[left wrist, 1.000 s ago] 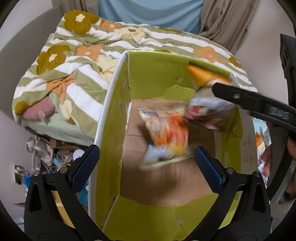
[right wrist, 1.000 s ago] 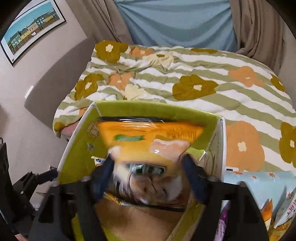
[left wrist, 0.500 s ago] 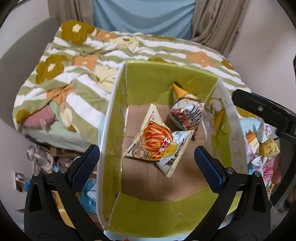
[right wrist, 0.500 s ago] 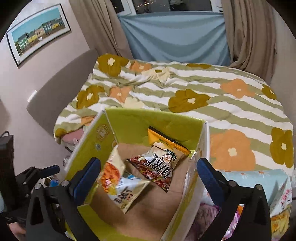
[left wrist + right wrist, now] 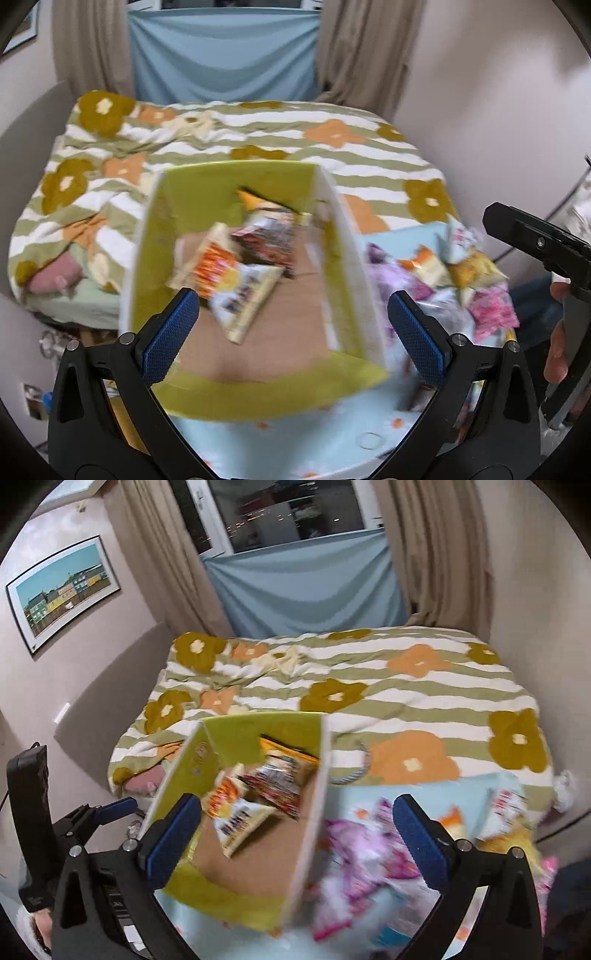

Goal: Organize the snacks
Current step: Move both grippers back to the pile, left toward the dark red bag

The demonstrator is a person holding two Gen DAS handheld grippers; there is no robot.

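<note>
A green cardboard box (image 5: 225, 398) (image 5: 192, 768) stands open on a light blue cloth. Inside lie an orange-and-white snack bag (image 5: 229, 273) (image 5: 232, 812) and a red-and-black snack bag (image 5: 271, 236) (image 5: 280, 779), with an orange bag (image 5: 284, 747) behind them. A pile of loose snack bags (image 5: 461, 284) (image 5: 369, 853) lies right of the box. My left gripper (image 5: 295, 325) is open and empty above the box's near end. My right gripper (image 5: 299, 830) is open and empty over the box's right wall; its body shows at right in the left wrist view (image 5: 535, 243).
A bed with a striped flower quilt (image 5: 258, 129) (image 5: 369, 679) lies behind the box. Curtains and a blue sheet (image 5: 306, 587) hang at the back. A framed picture (image 5: 62, 590) hangs on the left wall. Clutter sits on the floor at left (image 5: 48, 343).
Both snack bags were released and now lie in the box. Both grippers have pulled back and up from the box and shifted right, so the loose snack pile has come into view.
</note>
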